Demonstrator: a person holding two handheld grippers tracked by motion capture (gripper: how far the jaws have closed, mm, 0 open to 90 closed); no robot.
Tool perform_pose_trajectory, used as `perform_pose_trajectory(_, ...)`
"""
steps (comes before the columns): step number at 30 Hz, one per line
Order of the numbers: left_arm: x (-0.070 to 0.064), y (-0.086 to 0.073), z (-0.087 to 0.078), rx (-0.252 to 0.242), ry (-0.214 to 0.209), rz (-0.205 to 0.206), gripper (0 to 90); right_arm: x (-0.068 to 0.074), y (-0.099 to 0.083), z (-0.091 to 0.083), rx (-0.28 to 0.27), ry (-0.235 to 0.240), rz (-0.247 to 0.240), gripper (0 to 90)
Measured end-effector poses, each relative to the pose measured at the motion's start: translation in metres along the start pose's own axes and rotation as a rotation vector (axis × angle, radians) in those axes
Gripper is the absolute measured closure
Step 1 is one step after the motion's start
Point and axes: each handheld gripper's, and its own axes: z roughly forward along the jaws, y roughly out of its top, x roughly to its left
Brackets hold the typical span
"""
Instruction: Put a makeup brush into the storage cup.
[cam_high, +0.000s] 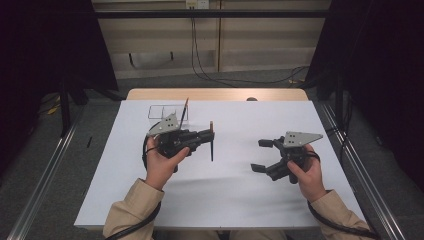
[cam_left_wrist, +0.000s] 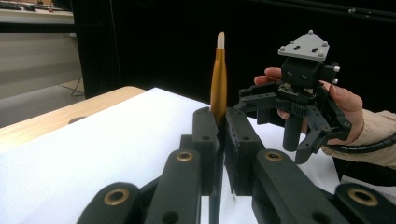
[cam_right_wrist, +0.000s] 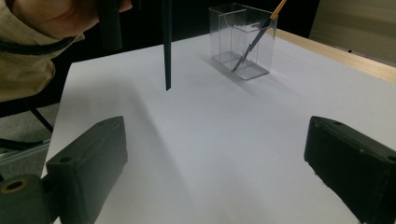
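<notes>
My left gripper (cam_high: 209, 134) (cam_left_wrist: 222, 120) is shut on a thin brush (cam_high: 212, 147) with a dark handle, a gold ferrule (cam_left_wrist: 218, 81) and a pale tip. The brush stands upright with its dark handle end (cam_right_wrist: 166, 56) hanging just above the white sheet. Behind the left gripper stands a clear two-part box (cam_high: 167, 113) (cam_right_wrist: 239, 41), with a second brush (cam_high: 185, 109) (cam_right_wrist: 265, 27) leaning inside it. My right gripper (cam_high: 261, 155) (cam_right_wrist: 219, 163) (cam_left_wrist: 289, 126) is open at the table's right, nothing between its jaws, which point toward the left gripper.
A white sheet (cam_high: 225, 195) covers the table, with a wooden strip (cam_high: 215, 94) bare at the far edge. A small dark spot (cam_high: 251, 99) sits on that edge. Metal rails (cam_high: 360, 170) run along both sides on the floor.
</notes>
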Motion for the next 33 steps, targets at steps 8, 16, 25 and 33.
perform_pose_trajectory(8,0.001,0.000,-0.002,-0.005,0.006,0.003,83.8,-0.001,-0.006,-0.013,-0.023,-0.035,0.012,5.4)
perform_pose_trajectory(16,0.002,0.000,-0.002,-0.012,0.005,0.002,83.9,-0.001,-0.011,-0.024,-0.032,-0.060,0.016,5.5)
perform_pose_trajectory(25,0.003,0.001,-0.003,-0.022,0.018,0.003,83.9,0.000,-0.016,-0.036,-0.030,-0.074,0.016,5.5)
perform_pose_trajectory(33,0.006,0.000,-0.004,-0.022,0.024,0.000,83.9,-0.001,-0.020,-0.045,-0.037,-0.090,0.024,5.5)
